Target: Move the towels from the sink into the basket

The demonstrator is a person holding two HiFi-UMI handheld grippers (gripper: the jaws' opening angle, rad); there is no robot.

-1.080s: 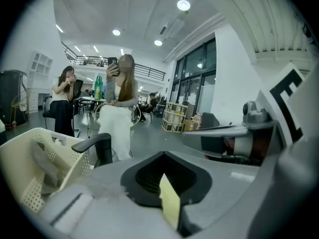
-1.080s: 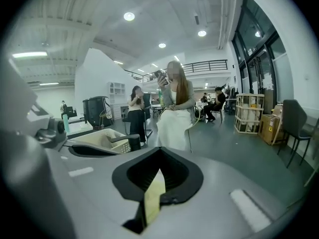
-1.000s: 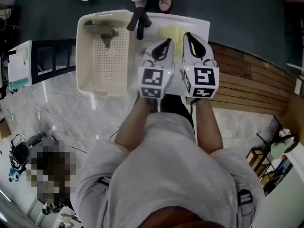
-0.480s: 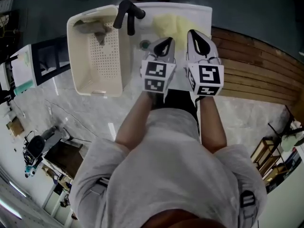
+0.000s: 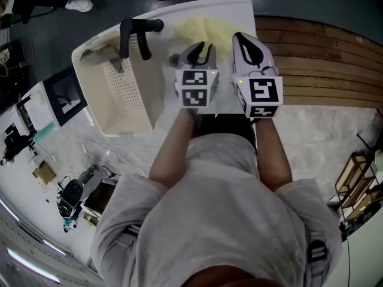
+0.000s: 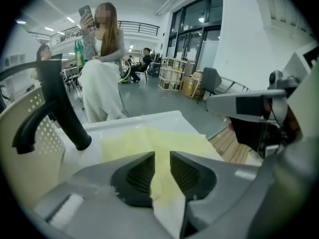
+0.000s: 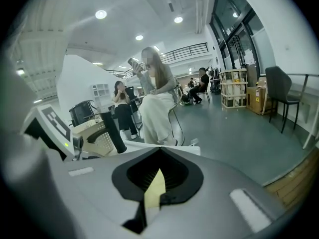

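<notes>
A pale yellow towel (image 5: 200, 27) lies spread in the white sink (image 5: 239, 8). My left gripper (image 5: 201, 46) hangs just above the towel's near part. Its jaws have just been opening and now stand a little apart (image 6: 162, 159), with nothing pressed between them; the yellow towel (image 6: 149, 141) shows through the gap. My right gripper (image 5: 244, 40) is beside it on the right, over the sink's right side, jaws shut (image 7: 159, 152); a sliver of yellow towel (image 7: 155, 188) shows behind them. The cream perforated basket (image 5: 114, 94) stands left of the sink, a grey-brown towel (image 5: 99, 55) in its far end.
A black faucet (image 5: 133, 33) rises between basket and sink. A wooden slatted floor (image 5: 323, 58) lies to the right and a marbled counter (image 5: 323, 142) runs along the near side. People stand and sit beyond the sink (image 6: 102, 78).
Both grippers have sunk toward the sink and the yellow towel. The left gripper's jaws, closed before, now show a gap. The head view has swung, so the basket sits tilted at the left.
</notes>
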